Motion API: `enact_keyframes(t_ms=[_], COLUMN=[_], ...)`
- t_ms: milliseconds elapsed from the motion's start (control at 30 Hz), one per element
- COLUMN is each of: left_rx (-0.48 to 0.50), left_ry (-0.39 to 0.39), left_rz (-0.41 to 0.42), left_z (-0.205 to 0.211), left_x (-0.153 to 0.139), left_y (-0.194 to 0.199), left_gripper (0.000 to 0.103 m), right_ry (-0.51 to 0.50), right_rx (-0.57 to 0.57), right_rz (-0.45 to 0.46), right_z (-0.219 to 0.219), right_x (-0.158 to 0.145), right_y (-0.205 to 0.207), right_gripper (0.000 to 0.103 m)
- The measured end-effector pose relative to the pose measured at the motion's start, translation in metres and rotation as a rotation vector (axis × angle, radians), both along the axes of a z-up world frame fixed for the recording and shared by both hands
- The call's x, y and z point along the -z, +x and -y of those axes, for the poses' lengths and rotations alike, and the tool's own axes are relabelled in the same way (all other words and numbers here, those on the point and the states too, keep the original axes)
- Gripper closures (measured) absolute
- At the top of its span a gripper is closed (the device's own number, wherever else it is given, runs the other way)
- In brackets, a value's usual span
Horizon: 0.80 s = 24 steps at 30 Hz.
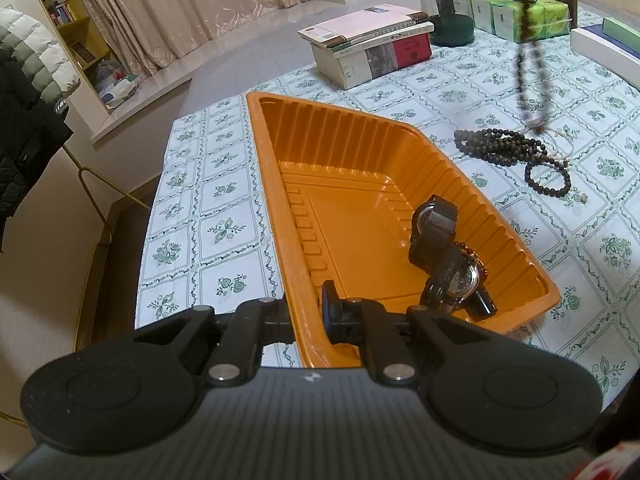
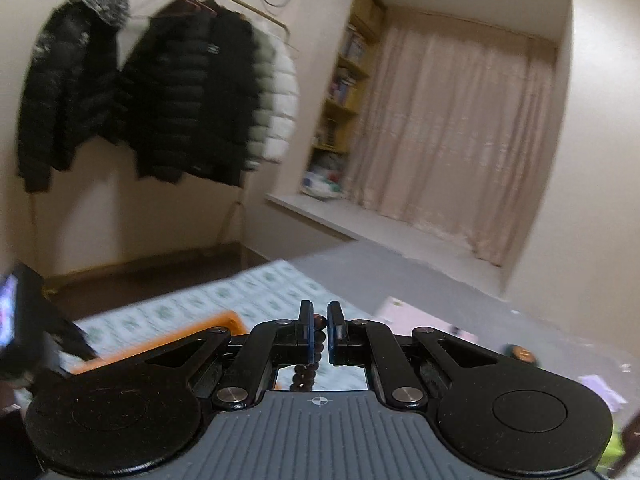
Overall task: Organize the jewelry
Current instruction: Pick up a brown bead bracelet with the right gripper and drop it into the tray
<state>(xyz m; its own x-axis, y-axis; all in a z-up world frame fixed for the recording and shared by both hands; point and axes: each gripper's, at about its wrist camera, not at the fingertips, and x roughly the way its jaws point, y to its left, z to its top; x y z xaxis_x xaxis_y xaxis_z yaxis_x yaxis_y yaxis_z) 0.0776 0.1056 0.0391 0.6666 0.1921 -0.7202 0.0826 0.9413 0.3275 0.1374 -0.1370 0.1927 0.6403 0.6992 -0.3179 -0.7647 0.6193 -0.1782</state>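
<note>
An orange plastic tray (image 1: pixel 360 136) sits on the flowered tablecloth. My left gripper (image 1: pixel 306 316) is shut on the tray's near rim. Two dark watches (image 1: pixel 434 228) (image 1: pixel 460 280) and a small bead bracelet lie in the tray's near right corner. My right gripper (image 2: pixel 319 332) is shut on a strand of dark wooden beads (image 2: pixel 310 360); the strand hangs down in the left wrist view (image 1: pixel 528 40) above the table. More dark bead strands (image 1: pixel 504 146) and a small bead loop (image 1: pixel 548 178) lie on the cloth right of the tray.
A stack of books (image 1: pixel 372 44), a dark green jar (image 1: pixel 446 12), tissue packs (image 1: pixel 520 12) and a white box (image 1: pixel 604 52) stand at the table's far side. Coats hang on a rack (image 2: pixel 160 92) beyond the left table edge. The tray's corner shows in the right wrist view (image 2: pixel 224 322).
</note>
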Motion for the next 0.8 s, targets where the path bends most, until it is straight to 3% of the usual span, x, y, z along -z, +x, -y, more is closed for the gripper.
enact_keyframes(t_ms=[333,800], left_rx=[-0.001,-0.007], left_ry=[-0.006,-0.02], left_rz=[0.0,0.002], left_z=[-0.001,-0.004], left_x=[0.001,0.002], left_y=[0.0,0.001], left_gripper=[0.093,0.093], right_ry=[-0.021,-0.168], right_rx=[-0.161,-0.121], right_rz=[-0.101,-0.407], right_z=[-0.075,-0.104], right_x=[0.032,0.123], right_y=[-0.004,0.046], right_gripper=[0.097,0.097])
